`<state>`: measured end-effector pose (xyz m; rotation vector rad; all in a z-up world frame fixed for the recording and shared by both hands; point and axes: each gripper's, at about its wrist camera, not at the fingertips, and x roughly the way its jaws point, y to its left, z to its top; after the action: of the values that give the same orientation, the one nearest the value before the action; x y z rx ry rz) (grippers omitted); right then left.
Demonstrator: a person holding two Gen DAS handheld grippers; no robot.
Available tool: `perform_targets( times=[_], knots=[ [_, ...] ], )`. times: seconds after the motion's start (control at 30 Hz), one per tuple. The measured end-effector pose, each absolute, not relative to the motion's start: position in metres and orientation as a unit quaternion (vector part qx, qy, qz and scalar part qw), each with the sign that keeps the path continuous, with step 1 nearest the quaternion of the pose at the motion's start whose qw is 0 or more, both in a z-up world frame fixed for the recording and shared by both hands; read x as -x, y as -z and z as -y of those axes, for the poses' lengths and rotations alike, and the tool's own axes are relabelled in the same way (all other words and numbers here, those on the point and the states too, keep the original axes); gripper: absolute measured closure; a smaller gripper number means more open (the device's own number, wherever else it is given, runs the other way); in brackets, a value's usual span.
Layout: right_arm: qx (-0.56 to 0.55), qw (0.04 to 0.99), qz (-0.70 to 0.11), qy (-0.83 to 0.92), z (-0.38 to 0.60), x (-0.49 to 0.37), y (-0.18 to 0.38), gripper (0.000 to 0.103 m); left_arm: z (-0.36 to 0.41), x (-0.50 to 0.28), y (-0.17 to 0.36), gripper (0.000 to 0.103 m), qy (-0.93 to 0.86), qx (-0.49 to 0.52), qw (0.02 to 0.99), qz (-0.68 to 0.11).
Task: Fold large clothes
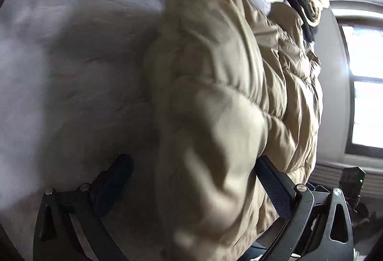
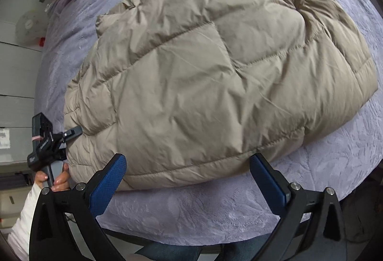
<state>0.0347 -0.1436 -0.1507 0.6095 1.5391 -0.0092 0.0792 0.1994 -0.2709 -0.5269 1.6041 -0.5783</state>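
No brand or label could be read in either view; the small white marking on your left gripper (image 2: 71,133), seen from the right wrist camera, was too small to decipher. No containers were in view.

In the left wrist view, your left gripper (image 1: 194,179) had its fingers spread wide, with a puffy fold of the beige quilted jacket (image 1: 222,98) bulging between them. The right blue textured pad (image 1: 273,186) touched the fabric; the left finger stood apart from it, over the lavender bedspread (image 1: 71,57). The view was blurred, so you cannot tell whether the fold was pinched. To the right of the claw, a bright window (image 1: 366,83) was visible.

In the right wrist view, your left hand (image 2: 56,178) gripped the left gripper's handle at the jacket's left edge. Your right gripper (image 2: 189,172) was spread open, holding nothing. The jacket (image 2: 215,57), smooth, shiny and stitched into padded panels, lay just ahead of both blue pads (image 2: 107,184) on the embossed bedspread (image 2: 191,213).
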Motion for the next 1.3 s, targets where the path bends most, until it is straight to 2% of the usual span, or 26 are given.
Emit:
perform_targets(
  times=[0.1,0.13,0.17,0.2,0.27,0.33,0.37,0.4,0.53,0.73,1.0,1.17,1.27,1.3],
  knots=[
    [-0.268,0.678,-0.684,-0.001,0.147,-0.033,0.147,0.000,-0.184,-0.081,0.273,0.000,0.285,0.224,0.609,-0.706],
    [-0.266,0.681,-0.682,-0.003,0.147,-0.033,0.145,0.000,-0.179,-0.079,0.273,0.014,0.291,0.217,0.606,-0.708],
    [-0.263,0.686,-0.678,-0.006,0.147,-0.035,0.141,0.000,-0.172,-0.077,0.271,0.048,0.304,0.211,0.601,-0.709],
    [-0.259,0.694,-0.672,-0.008,0.147,-0.039,0.136,0.000,-0.169,-0.076,0.270,0.059,0.316,0.222,0.591,-0.708],
    [-0.244,0.716,-0.654,-0.004,0.145,-0.047,0.126,0.002,-0.165,-0.074,0.262,0.069,0.318,0.220,0.598,-0.701],
    [-0.232,0.735,-0.637,-0.004,0.146,-0.059,0.119,0.030,-0.163,-0.071,0.254,0.071,0.315,0.216,0.606,-0.698],
    [-0.229,0.738,-0.635,-0.003,0.147,-0.066,0.119,0.070,-0.163,-0.069,0.249,0.074,0.314,0.218,0.608,-0.696],
    [-0.230,0.740,-0.632,-0.003,0.148,-0.075,0.121,0.094,-0.163,-0.068,0.245,0.074,0.313,0.221,0.609,-0.694],
    [-0.206,0.757,-0.619,-0.036,0.133,-0.104,0.138,0.094,-0.165,-0.061,0.220,0.074,0.312,0.228,0.612,-0.690],
    [-0.204,0.744,-0.633,-0.061,0.122,-0.134,0.191,0.094,-0.138,-0.044,0.148,0.074,0.342,0.231,0.618,-0.669],
    [-0.280,0.702,-0.647,-0.106,0.149,-0.148,0.230,0.098,-0.013,-0.013,0.057,0.074,0.355,0.171,0.652,-0.648],
    [-0.374,0.648,-0.649,-0.138,0.178,-0.151,0.249,0.099,0.074,0.007,0.037,0.074,0.335,0.092,0.685,-0.640],
    [-0.423,0.622,-0.644,-0.143,0.210,-0.148,0.241,0.099,0.102,0.014,0.034,0.074,0.334,0.074,0.691,-0.636],
    [-0.430,0.625,-0.634,-0.148,0.226,-0.144,0.232,0.093,0.109,0.016,0.033,0.074,0.333,0.067,0.694,-0.635]
  ],
)
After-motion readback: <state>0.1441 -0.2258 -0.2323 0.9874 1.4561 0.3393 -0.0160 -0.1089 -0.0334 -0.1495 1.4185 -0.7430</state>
